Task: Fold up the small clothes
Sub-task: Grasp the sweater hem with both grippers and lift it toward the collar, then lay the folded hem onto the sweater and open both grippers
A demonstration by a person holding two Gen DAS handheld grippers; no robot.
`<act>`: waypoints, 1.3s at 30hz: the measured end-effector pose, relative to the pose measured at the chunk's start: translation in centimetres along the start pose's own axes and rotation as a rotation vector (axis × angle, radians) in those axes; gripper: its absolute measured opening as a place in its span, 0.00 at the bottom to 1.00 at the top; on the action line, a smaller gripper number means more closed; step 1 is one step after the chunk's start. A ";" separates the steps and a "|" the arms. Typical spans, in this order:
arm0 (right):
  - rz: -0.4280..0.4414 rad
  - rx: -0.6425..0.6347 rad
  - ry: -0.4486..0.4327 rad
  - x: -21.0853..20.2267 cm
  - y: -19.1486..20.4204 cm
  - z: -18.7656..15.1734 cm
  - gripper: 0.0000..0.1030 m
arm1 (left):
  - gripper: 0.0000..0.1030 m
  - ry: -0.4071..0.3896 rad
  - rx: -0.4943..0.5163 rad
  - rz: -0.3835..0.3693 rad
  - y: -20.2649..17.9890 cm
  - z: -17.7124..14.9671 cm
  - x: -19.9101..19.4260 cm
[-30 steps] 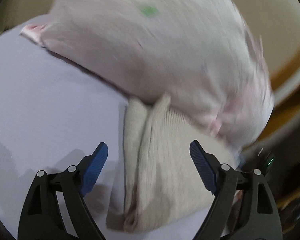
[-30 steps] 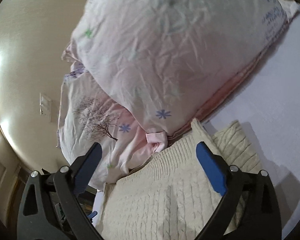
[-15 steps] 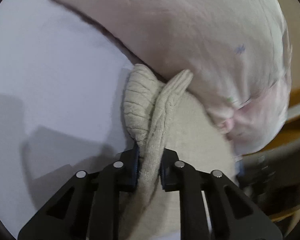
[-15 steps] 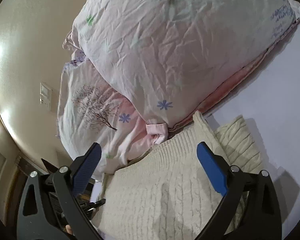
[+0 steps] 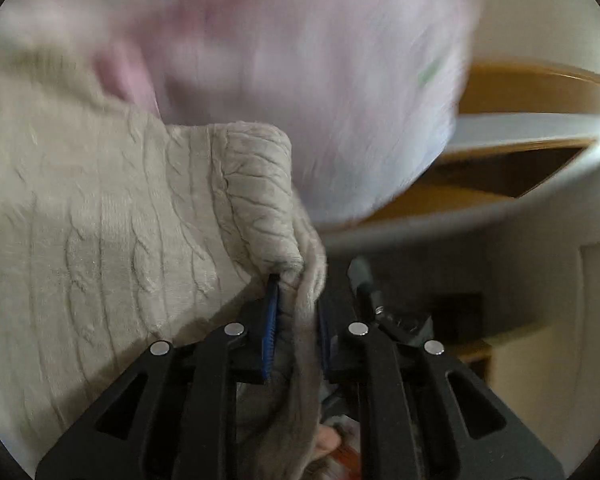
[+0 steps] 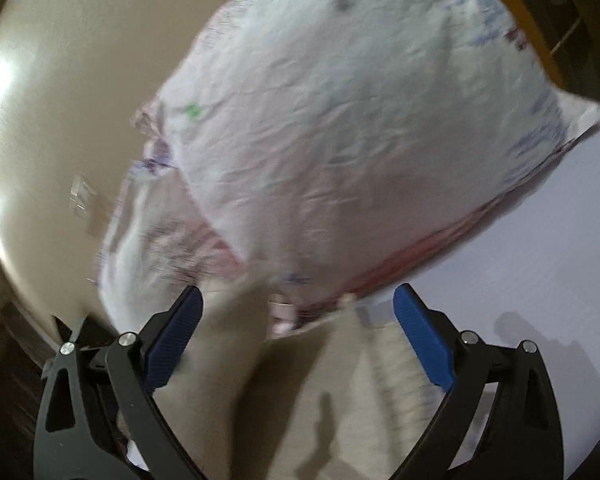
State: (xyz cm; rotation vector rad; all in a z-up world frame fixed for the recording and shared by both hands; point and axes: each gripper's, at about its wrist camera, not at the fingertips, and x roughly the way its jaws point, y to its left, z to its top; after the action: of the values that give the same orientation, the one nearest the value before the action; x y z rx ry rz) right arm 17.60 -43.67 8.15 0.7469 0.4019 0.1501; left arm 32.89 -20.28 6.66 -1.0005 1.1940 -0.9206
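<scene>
Matt cable-knit sweater [image 5: 120,216], crinkled cloth pillow [image 6: 360,128]

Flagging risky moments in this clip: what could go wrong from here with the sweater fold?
1. The left tongs pinch only a bunched edge of the cream sweater; it may slip out, or the fold may land crooked.
2. The pillow lies right against the sweater and could snag or be dragged.
3. The right tongs are open, holding nothing, so the sweater's body may shift.

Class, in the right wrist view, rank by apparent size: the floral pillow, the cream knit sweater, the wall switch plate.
1. Floral pillow, which fills most of the frame.
2. Cream knit sweater; it is close to the lens and partly cut off, so its true size is uncertain.
3. Wall switch plate, a small blurred patch.
</scene>
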 end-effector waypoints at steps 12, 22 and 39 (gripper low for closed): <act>-0.072 0.156 0.418 4.3 -4.2 -0.7 0.96 | 0.69 -0.248 0.264 0.348 -0.7 -0.9 -11.2; -0.090 0.070 0.500 6.1 -3.0 -2.3 0.83 | 0.76 -0.124 0.249 0.564 5.2 -4.3 -8.9; -0.004 -0.230 0.575 10.9 8.1 -8.9 0.55 | 0.50 -0.300 0.513 0.918 3.5 -6.1 -20.3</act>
State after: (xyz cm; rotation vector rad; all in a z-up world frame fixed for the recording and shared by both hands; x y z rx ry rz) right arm 23.98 -29.16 4.56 0.4653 0.9165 0.4042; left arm 24.16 -0.79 8.79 -0.1067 0.9312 -0.2838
